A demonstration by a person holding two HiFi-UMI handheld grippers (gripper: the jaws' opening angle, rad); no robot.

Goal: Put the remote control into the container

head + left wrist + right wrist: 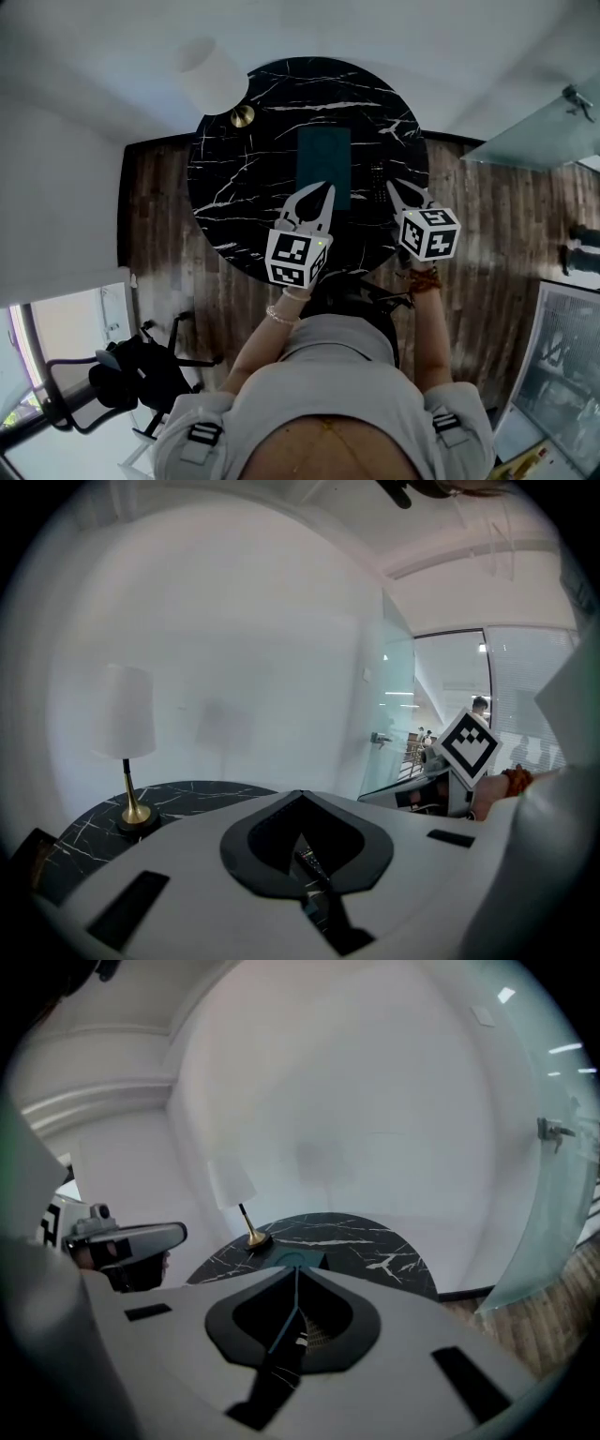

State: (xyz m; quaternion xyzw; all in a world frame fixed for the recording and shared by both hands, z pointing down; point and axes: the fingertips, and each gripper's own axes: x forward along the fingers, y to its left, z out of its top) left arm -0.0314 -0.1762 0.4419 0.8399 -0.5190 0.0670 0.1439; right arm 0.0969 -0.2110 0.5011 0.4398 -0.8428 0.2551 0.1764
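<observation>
Grey shirt (328,398), buckled shoulder straps (203,433), pale beaded bracelet (279,315).

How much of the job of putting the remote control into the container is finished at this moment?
Done: nothing yet. The remote control lies on the black table, right of the teal container. In hand: nothing; the left claw and right claw are both shut and empty, near the remote. Left: grasp the remote, lift it, place it in the container.
</observation>
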